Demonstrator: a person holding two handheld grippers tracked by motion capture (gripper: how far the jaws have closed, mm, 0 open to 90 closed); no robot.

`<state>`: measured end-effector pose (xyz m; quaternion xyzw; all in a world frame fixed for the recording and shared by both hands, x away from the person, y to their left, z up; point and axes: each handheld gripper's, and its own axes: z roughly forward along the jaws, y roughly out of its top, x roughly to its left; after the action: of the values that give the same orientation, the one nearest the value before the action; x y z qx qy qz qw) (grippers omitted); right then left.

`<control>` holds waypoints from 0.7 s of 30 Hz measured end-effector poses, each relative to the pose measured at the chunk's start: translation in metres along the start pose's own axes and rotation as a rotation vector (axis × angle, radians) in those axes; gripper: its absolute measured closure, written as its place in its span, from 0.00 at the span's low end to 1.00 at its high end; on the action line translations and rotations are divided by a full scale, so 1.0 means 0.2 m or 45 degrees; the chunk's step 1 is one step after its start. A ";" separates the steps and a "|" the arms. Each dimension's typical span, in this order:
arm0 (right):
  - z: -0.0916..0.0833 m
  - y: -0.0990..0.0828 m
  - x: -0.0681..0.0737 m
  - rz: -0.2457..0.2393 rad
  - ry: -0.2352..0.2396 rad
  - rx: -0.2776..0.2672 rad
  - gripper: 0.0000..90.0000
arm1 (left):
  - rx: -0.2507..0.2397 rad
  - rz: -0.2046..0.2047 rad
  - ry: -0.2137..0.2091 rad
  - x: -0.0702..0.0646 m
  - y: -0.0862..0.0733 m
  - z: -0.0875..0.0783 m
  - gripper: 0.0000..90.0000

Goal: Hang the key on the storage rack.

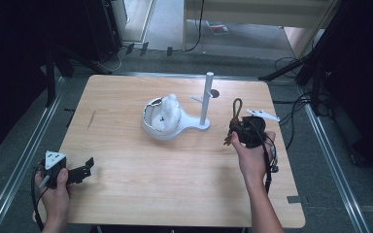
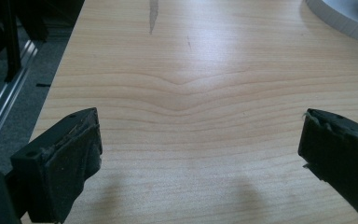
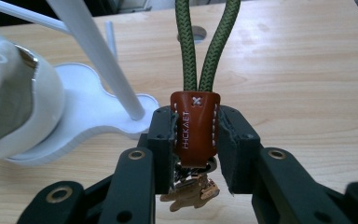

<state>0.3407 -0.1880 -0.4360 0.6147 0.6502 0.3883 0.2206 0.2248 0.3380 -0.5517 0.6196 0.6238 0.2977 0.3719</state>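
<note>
Leather tab [image 3: 195,128] of the keyring sits pinched between the right claw's [image 1: 240,130] pads, green loop [image 3: 206,44] standing straight up ahead of it, so keep that loop wide and lift it over the peg [image 1: 207,99] just left, while the left claw [image 2: 200,154] gapes empty.

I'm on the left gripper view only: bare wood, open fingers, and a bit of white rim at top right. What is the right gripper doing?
Observer: The right gripper is shut on a keychain, its fingers pinching the brown leather tab, with the green cord loop sticking out ahead.
Operator: And that white rim?
Observer: It's the round tray of a white stand, with an upright post beside it.
Operator: Is anything in the tray?
Observer: Yes, a crumpled white lump. I can't tell if it's cloth or paper.
</note>
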 end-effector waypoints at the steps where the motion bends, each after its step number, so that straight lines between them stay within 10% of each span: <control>1: -0.01 0.00 0.01 -0.009 0.008 -0.017 0.77 | -0.005 -0.001 0.001 0.00 0.00 0.00 0.00; 21: -0.11 -0.02 0.14 -0.077 0.110 -0.169 0.77 | -0.134 0.047 0.029 -0.02 -0.01 -0.02 0.00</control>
<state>0.3178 -0.1654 -0.4202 0.5613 0.6502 0.4500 0.2443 0.2209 0.3334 -0.5504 0.6073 0.5999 0.3440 0.3912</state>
